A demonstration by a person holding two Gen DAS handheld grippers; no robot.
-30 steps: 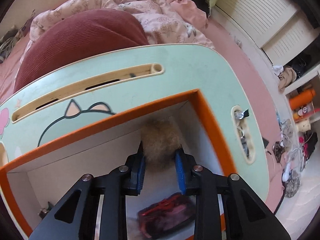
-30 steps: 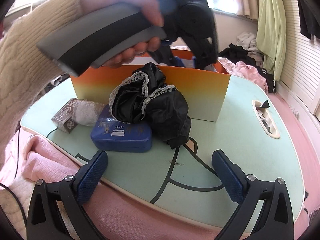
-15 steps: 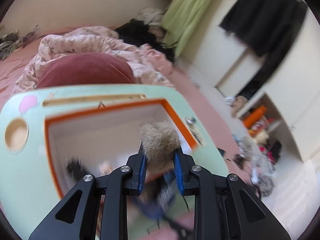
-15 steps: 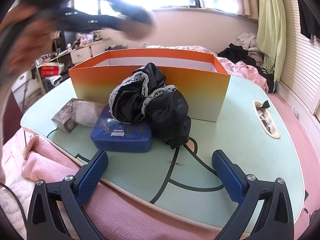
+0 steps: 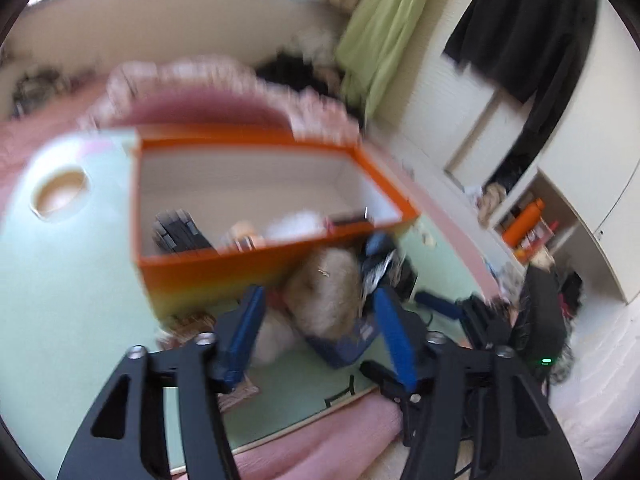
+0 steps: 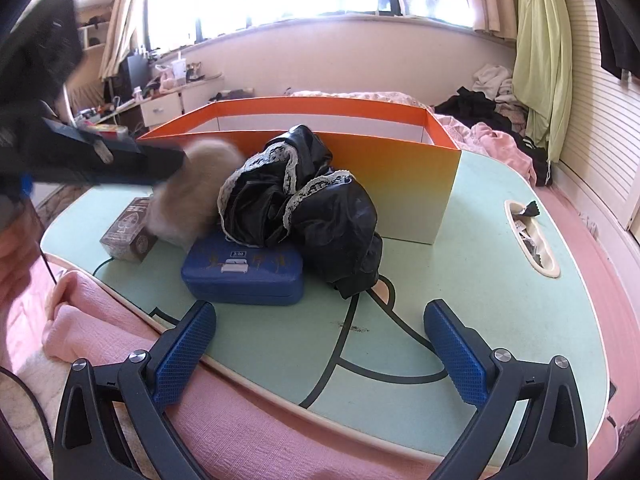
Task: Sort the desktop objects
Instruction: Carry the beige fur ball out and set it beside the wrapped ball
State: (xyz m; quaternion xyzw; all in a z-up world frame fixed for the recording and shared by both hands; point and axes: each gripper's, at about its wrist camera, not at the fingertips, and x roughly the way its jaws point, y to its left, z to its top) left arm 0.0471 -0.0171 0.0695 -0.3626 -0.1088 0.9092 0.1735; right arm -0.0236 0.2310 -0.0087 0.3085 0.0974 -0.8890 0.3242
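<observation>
Several things already lie inside the orange open-topped cardboard box (image 5: 248, 184). Outside it on the mint-green desk (image 6: 500, 280) wait a blue hard case (image 6: 242, 274), a crumpled black lace-trimmed garment (image 6: 304, 208) and a small brown printed box (image 6: 128, 236). My left tongs (image 5: 320, 328) are opening around the tan fluffy pompom (image 5: 332, 292), which sits just outside the box; my right tongs (image 6: 320, 352) gape empty.

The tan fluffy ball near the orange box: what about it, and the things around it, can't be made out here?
- Tan fluffy ball: motion-blurred in both views; whether the opening left gripper touches it is unclear.
- Contents of the orange cardboard box: smeared in the left wrist view; its front wall hides them in the right wrist view.
- Blue flat case: partly covered by black lace-trimmed cloth; label too small.
- Brown printed packet: print unreadable.
</observation>
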